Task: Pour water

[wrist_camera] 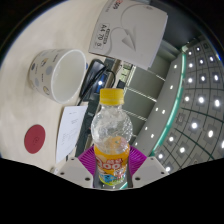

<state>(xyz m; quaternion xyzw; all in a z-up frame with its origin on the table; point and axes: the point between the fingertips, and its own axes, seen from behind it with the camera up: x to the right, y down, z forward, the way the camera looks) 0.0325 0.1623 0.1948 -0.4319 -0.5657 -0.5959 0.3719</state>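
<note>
A clear plastic bottle (pixel 112 130) with a yellow cap and a yellow and orange label stands upright between my fingers. My gripper (pixel 112 165) is shut on the bottle, with the purple pads (pixel 88 160) pressed against the label on both sides. A white mug (pixel 58 72) with a dark speckled pattern lies beyond the bottle to the left, its open mouth turned toward the bottle. The bottle's cap reaches about level with the mug's lower rim.
A white box with printed text (pixel 122 32) stands at the back. A white paper (pixel 70 128) and a red round disc (pixel 36 137) lie on the pale table to the left. A dark perforated metal surface (pixel 190 110) fills the right side.
</note>
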